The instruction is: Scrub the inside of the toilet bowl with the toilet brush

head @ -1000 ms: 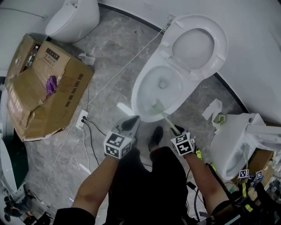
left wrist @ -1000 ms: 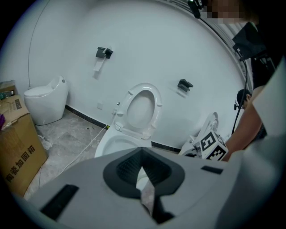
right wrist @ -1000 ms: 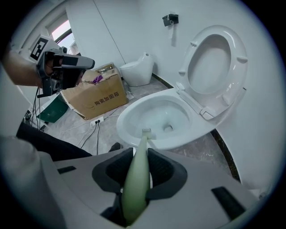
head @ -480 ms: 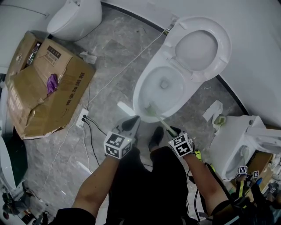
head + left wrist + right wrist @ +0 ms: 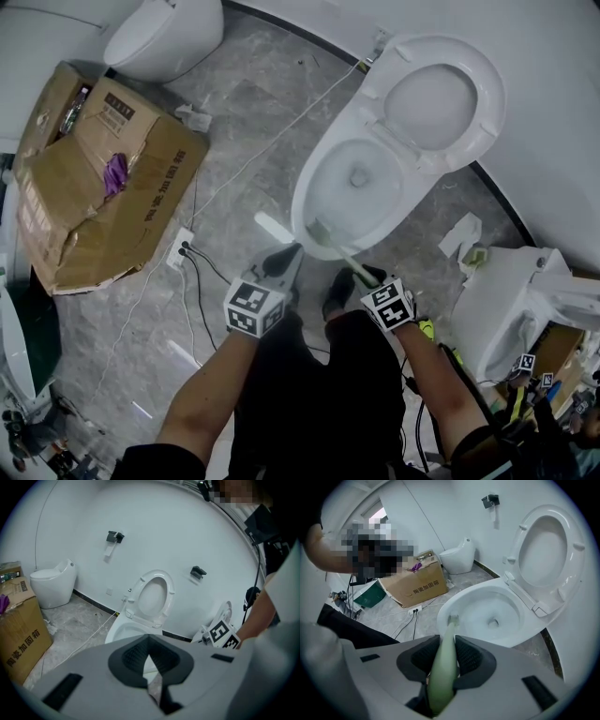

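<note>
Currently the toilet brush [image 5: 445, 658] is clamped in the right gripper [image 5: 370, 278], bristles set inside the near rim of the toilet bowl [image 5: 305, 192]; firm sweeping pressure should be applied. The left gripper [image 5: 281, 259] is pressed together, empty, before the bowl.

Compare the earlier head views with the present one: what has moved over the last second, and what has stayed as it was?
The brush swept its head a little to the left along the near inner wall of the toilet bowl. The right tool stays shut on the brush; nothing was picked up or let go. The left tool stays shut and empty beside it, and the seat stays raised.
</note>
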### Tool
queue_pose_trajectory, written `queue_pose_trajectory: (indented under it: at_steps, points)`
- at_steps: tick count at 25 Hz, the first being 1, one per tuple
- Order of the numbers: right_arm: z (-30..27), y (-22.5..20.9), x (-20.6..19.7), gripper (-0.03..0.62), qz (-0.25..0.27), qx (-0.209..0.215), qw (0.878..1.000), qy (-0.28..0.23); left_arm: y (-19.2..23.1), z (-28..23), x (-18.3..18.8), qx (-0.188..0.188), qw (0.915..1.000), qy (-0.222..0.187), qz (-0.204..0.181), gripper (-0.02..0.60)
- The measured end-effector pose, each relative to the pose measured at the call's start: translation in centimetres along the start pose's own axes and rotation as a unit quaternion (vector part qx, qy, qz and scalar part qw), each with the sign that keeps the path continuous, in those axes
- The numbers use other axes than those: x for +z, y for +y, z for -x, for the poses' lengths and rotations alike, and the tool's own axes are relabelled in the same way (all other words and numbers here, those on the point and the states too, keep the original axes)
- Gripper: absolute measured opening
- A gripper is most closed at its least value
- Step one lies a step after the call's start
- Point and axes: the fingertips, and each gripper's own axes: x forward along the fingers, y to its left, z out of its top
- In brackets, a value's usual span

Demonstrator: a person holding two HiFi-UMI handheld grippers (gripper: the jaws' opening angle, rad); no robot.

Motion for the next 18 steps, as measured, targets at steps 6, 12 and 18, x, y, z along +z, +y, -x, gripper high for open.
queue_pose_trajectory:
  at_steps: [6,12,18]
  points:
    - [-0.6,-0.4,0.8,0.109,-0.006,-0.003,1.0,-0.001,0.6,0.1,0.2,-0.001,0.9999,-0.004,-0.012,0.008]
    - [-1.2,-1.0,1.9,0.109,-0.016,-0.011,1.0,-0.007,1.2,-0.1,0.2,-0.008,1.0,0.002,-0.005,0.009]
    - [-1.9,-1.9,2.9,0.109,-0.023,-0.018,1.0,-0.009,1.6,-0.7,0.6,-0.017,0.9998,0.004,-0.01,0.009]
